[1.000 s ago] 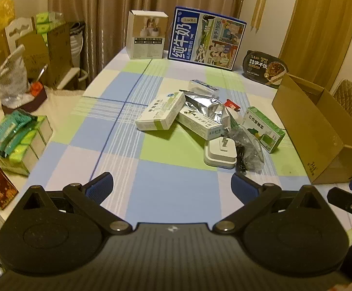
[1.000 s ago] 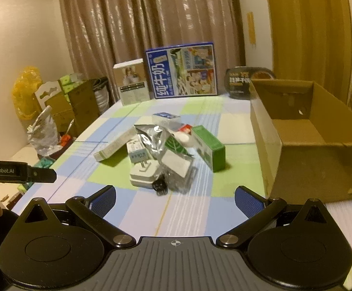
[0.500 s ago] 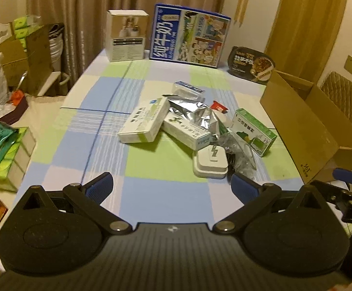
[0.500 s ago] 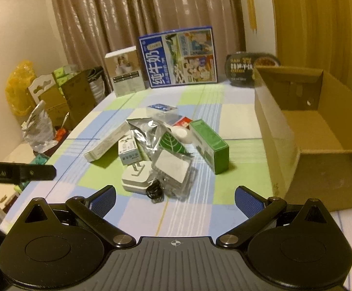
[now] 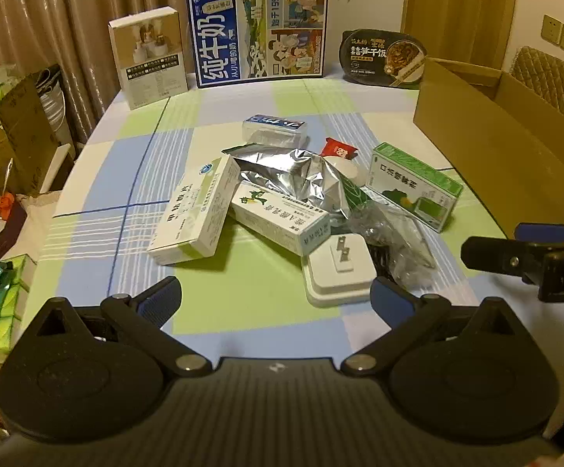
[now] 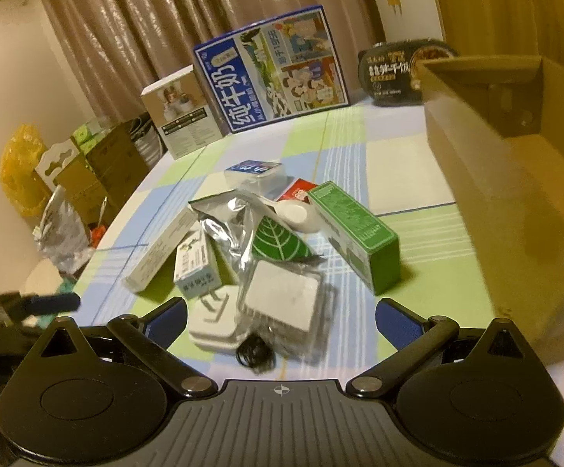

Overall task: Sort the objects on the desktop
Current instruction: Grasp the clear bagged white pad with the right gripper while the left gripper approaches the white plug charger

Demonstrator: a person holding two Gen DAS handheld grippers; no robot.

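Centrally in both views, a heap of small desktop objects sits on the checked tabletop (image 5: 134,179). Both claws are spread wide and grip nothing. The left claw (image 5: 276,303) fills the bottom of its frame, its blue pads just short of the heap's near edge, and the right one (image 6: 280,321) does the same in its own view.

In the left wrist view, a long white box (image 5: 196,210) lies at the left of the heap, a second white box (image 5: 280,222) leans beside it, and a crumpled foil pouch (image 5: 293,175) rests over the middle. A white plug adapter (image 5: 338,270) sits lowest in the frame, just beside the right pad. A green box (image 5: 414,190) lies at the right of the heap, a small red packet (image 5: 338,150) just above centre.

An open cardboard box (image 5: 515,163) stands at the right edge of the frame, apart from the heap. A blue milk carton (image 5: 258,33) stands upright at the top centre.

In the right wrist view, a clear packet holding a white square (image 6: 282,303) lies against the adapter, with a black coil (image 6: 254,354) below it.
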